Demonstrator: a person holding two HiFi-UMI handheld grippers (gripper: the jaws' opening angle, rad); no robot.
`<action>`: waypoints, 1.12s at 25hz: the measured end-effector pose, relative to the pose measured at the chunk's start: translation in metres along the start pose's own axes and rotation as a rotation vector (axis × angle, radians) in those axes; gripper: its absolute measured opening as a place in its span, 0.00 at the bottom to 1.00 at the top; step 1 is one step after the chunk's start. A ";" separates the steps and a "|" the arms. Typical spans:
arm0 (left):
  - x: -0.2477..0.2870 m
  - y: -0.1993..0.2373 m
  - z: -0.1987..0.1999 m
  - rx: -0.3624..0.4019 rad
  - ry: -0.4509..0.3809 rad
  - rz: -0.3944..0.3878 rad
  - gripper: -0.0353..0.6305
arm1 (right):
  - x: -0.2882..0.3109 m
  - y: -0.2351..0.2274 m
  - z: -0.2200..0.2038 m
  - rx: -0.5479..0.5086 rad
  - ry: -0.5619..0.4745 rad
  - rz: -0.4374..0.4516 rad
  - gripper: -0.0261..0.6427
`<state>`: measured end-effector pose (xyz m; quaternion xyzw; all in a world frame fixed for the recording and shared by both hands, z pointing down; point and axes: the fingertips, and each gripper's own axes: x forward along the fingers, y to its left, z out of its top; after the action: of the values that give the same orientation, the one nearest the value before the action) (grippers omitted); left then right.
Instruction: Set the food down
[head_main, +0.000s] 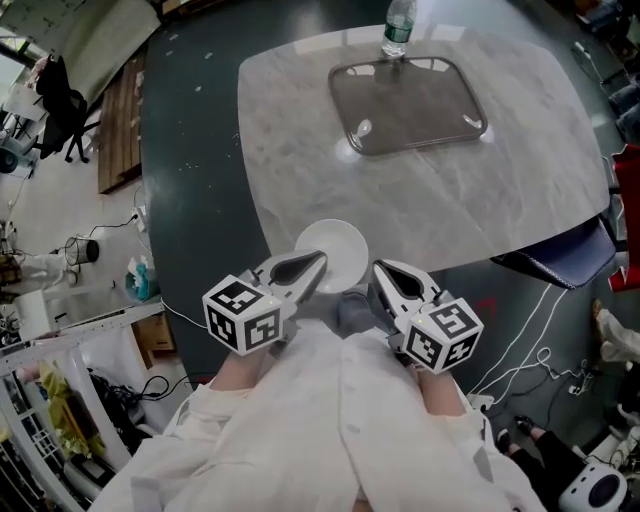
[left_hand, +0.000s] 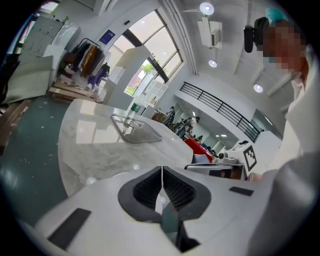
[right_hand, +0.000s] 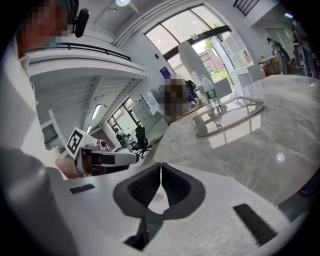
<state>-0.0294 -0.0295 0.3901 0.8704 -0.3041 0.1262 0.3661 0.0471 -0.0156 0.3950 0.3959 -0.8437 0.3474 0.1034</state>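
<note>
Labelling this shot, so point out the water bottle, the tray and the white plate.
water bottle (head_main: 398, 30): head view, its body.
tray (head_main: 410, 110): head view, bare floor.
white plate (head_main: 338, 245): head view, bare centre.

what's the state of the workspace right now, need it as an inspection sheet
surface: marble table, pale, rounded corners, mostly bare
job's things: white plate at the table's near edge; no food seen on it
clutter: tray toward the far side, water bottle at its far edge
grippers: left gripper and right gripper both shut, nothing between the jaws, tips on either side of the plate
cables: white cables on the floor to the right
surroundings: dark floor, blue chair by the table's right side, workshop gear along the left
</note>
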 end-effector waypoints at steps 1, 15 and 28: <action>-0.003 0.005 -0.004 -0.012 0.006 0.013 0.08 | 0.001 0.001 -0.004 0.005 0.012 -0.001 0.04; -0.019 0.045 -0.068 -0.123 0.120 0.111 0.09 | 0.020 -0.002 -0.055 0.055 0.142 -0.013 0.04; -0.020 0.076 -0.107 -0.270 0.152 0.181 0.08 | 0.035 -0.022 -0.092 0.118 0.236 -0.056 0.05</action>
<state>-0.0920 0.0140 0.4994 0.7704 -0.3668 0.1824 0.4886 0.0308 0.0150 0.4902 0.3810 -0.7924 0.4376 0.1880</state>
